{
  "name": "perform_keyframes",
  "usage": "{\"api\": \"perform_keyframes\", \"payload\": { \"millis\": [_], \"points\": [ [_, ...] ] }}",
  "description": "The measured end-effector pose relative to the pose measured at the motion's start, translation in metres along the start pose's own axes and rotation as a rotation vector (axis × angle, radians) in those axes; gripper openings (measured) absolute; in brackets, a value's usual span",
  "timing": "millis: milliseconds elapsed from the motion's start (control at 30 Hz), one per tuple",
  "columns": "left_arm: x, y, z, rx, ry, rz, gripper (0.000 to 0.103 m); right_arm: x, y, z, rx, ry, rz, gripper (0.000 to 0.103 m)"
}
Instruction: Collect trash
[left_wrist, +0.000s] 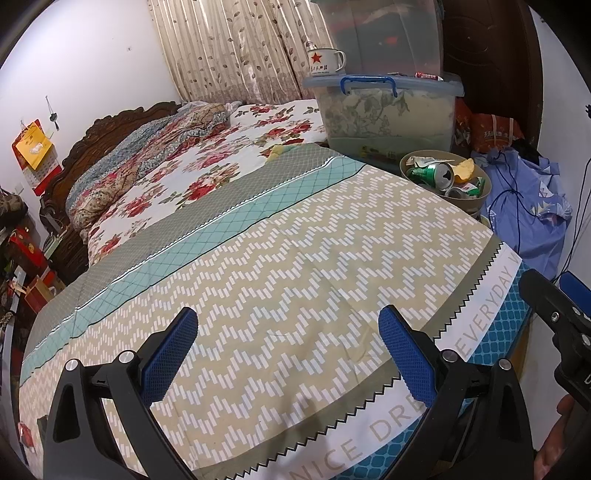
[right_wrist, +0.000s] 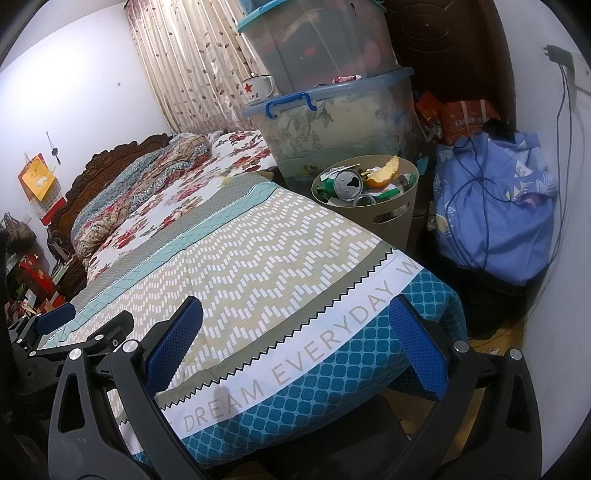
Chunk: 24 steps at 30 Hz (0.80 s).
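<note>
Left gripper (left_wrist: 288, 354) up front, blue pads spread wide apart and nothing between them, only the zigzag-patterned quilt (left_wrist: 280, 258) underneath. Right gripper (right_wrist: 295, 343) the same story: jaws wide, empty, hanging over the quilt's corner where the white band reads "DREAM EVERYDAY". In the left view that lettering is cut short by the finger and the frame edge. The right gripper also pokes in at the far right of the left view, black frame only, and part of a hand (left_wrist: 561, 435) shows below it, mostly cut off.

Moving out across the bed: the quilt gives way to a floral bedspread (left_wrist: 221, 147), with a folded patterned blanket (left_wrist: 147, 155) against the carved wooden headboard (left_wrist: 107, 129).

Now the trash. A beige waste bin (right_wrist: 391, 214) stands just beside the bed's far edge, in front of the storage boxes, and it is full. A green can (right_wrist: 343, 184) lies on top with its opened end facing us, an orange peel (right_wrist: 384, 171) beside it, a second can (right_wrist: 364, 201) below, and scraps of paper and wrappers too jumbled to tell apart. The bin's lower half is hidden behind the quilt in the left view.

Behind it, a clear storage box (right_wrist: 332, 125) with a blue handle, another box stacked on top and cut off by the frame, and a white enamel mug (right_wrist: 258, 88) with a red star. A blue cloth bundle (right_wrist: 491, 206) sits to the right.
</note>
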<state>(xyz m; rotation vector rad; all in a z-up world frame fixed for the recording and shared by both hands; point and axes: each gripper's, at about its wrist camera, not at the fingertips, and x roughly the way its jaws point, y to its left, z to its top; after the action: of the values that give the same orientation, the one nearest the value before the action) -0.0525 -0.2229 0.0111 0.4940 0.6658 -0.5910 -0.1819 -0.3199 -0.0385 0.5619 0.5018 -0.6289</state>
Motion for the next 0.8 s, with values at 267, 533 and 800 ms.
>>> {"api": "perform_keyframes", "payload": {
  "millis": [267,533,800],
  "points": [
    [0.0,0.0,0.0,0.002,-0.001,-0.003,0.094,-0.001,0.002,0.0,0.001,-0.008,0.001,0.1],
    [-0.003,-0.001,-0.001,0.013,-0.014,-0.01,0.094,-0.005,0.009,0.0,0.016,-0.025,0.005,0.1],
    [-0.004,-0.003,-0.001,0.029,-0.005,-0.019,0.094,-0.011,0.005,0.001,0.016,-0.045,0.009,0.1]
  ]
}}
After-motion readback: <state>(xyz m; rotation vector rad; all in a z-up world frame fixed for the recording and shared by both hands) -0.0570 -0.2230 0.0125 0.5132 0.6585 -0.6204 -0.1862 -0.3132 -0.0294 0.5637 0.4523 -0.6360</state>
